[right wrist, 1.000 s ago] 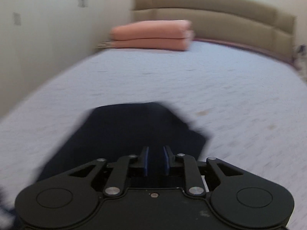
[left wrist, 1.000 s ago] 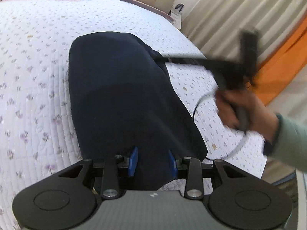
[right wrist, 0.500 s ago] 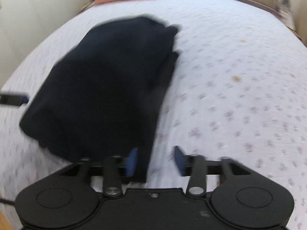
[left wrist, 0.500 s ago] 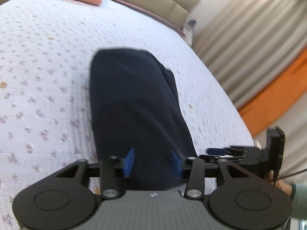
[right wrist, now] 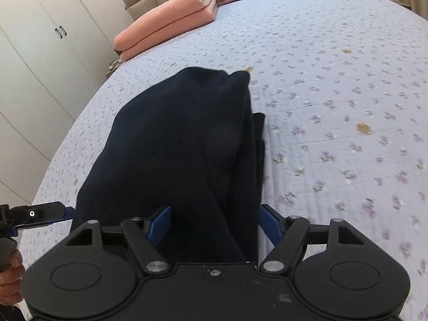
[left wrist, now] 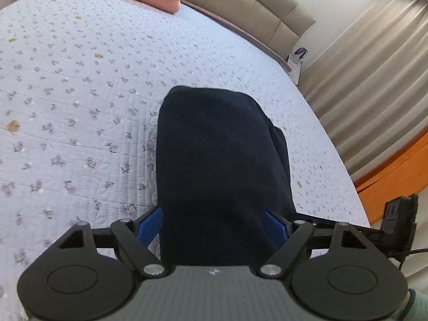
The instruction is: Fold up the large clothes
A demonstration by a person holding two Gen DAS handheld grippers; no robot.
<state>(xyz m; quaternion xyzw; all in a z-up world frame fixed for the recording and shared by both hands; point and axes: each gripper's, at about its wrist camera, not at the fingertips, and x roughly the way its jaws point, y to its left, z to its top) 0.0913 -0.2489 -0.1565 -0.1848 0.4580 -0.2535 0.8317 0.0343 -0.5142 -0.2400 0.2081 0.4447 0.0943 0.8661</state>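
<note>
The left hand-held gripper (left wrist: 214, 226) stood wide open, its blue fingertips (left wrist: 149, 223) straddling the near end of the dark navy folded cloth garment (left wrist: 219, 160) without pinching it. The right hand-held gripper (right wrist: 214, 226) was likewise spread apart; its left pad lay over the cloth while its right pad (right wrist: 270, 222) sat just past the garment's right-hand edge, over the quilt. Whether either pad actually touched fabric could not be told. In the right wrist view the left tool's tip (right wrist: 53, 211) showed at the garment's near left corner, so both tools were at the same near end, side by side, left on the left corner and right on the right.

From there the garment ran straight away from both tools, its long axis pointing toward the head of the lilac flower-print quilted bed (left wrist: 80, 93), where its far end was rounded. Layered edges (right wrist: 258, 147) stacked along its right side. The next fold, as I judged it, would carry the near end forward along that axis.

Beyond, well apart, lay a folded salmon-pink blanket (right wrist: 165, 24) against the beige padded headboard (left wrist: 254, 8).
</note>
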